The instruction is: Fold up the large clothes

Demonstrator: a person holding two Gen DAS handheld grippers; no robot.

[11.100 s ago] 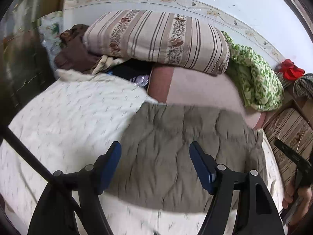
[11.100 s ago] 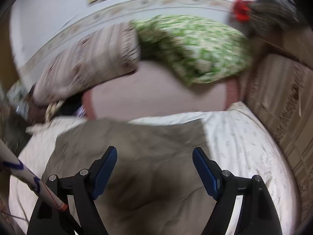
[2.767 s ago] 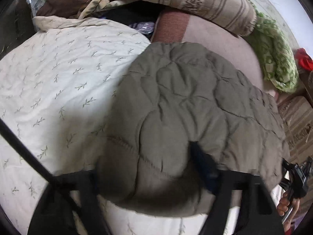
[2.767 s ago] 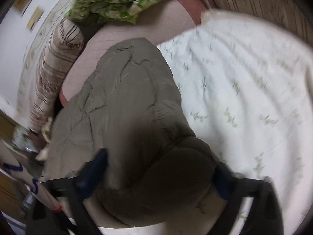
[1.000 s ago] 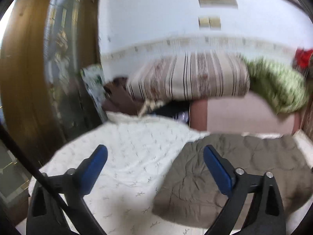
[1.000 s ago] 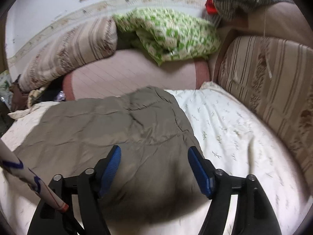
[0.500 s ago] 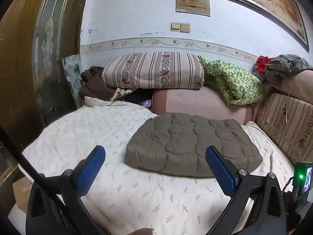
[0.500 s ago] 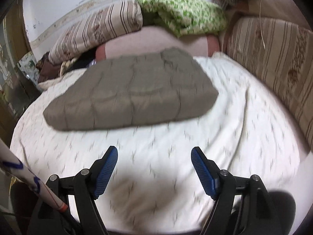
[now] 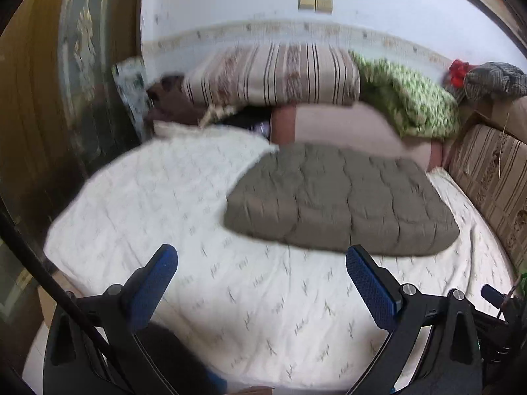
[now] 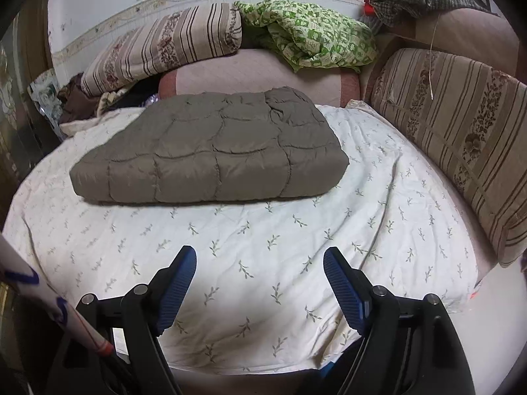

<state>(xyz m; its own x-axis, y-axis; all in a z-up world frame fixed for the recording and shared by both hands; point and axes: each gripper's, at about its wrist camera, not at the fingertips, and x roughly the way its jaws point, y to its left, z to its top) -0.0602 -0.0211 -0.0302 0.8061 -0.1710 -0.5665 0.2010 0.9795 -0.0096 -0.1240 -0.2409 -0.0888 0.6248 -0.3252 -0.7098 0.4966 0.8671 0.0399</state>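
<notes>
bedroom scene from two wrist cameras. quilted olive-brown garment (image 10: 210, 154) lies folded into a thick, roughly rectangular pad on a white bed cover (image 10: 280, 256) printed with small leaf sprigs, toward the far edge of the bed, its far side close against a pink bolster (image 10: 250, 72). left gripper (image 9: 260, 283) and right gripper (image 10: 258, 278) both hang over the near edge of the bed, each with blue pads spread wide and nothing between them, well apart from the garment. striped pillow (image 10: 164, 46) and green patterned blanket (image 10: 309, 36) are piled beyond the bolster; striped sofa back (image 10: 461, 138) runs along the right edge.

judging from this, the fold looks finished or nearly so. to end it well, check that the edges sit square; the far right corner looks a little rumpled and could take a light press. any touch should come straight down, since the puffy layers will likely spring open if dragged sideways.
</notes>
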